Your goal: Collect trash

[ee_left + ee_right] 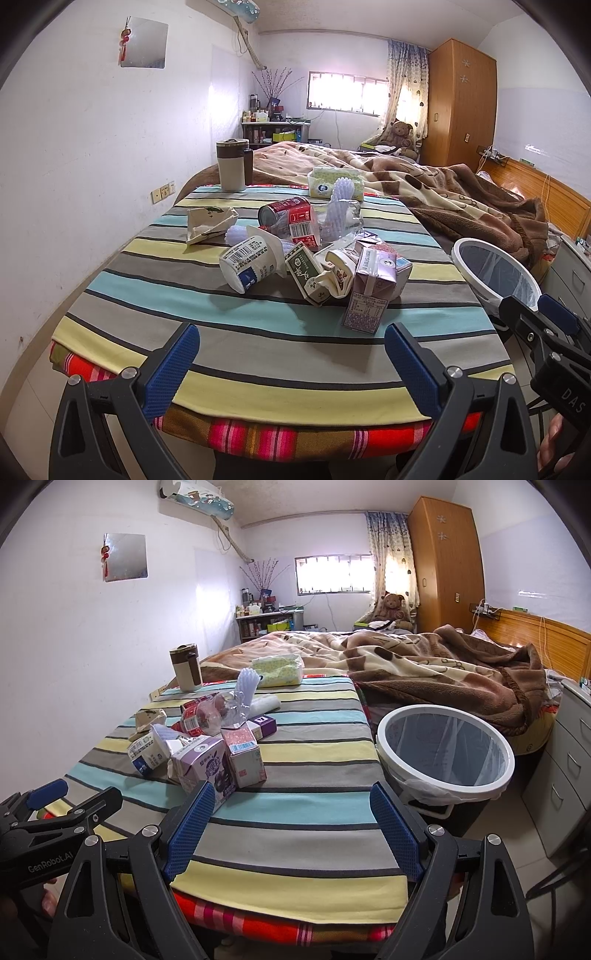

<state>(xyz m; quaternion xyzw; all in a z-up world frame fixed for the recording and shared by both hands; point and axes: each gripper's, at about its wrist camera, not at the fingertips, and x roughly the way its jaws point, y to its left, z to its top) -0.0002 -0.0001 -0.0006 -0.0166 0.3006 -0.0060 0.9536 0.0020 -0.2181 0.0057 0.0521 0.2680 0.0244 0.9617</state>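
A heap of trash lies on the striped tablecloth (pixel 258 332): a purple drink carton (pixel 373 288), a green carton (pixel 304 271), a white yogurt cup (pixel 245 264), a red can (pixel 286 214), a crumpled paper box (pixel 208 223) and clear plastic wrap (pixel 343 214). The purple carton (pixel 207 766) and a pink-topped carton (pixel 243 757) show in the right wrist view. A white-rimmed trash bin (pixel 447 749) with a plastic liner stands right of the table. My left gripper (pixel 291 365) is open and empty at the table's near edge. My right gripper (pixel 291 830) is open and empty, also at the near edge.
A beige thermos (pixel 232 164) and a tissue pack (pixel 334 182) stand at the table's far end. A bed with a brown blanket (pixel 424 672) lies behind. Grey drawers (pixel 565 760) stand at the right, beyond the bin.
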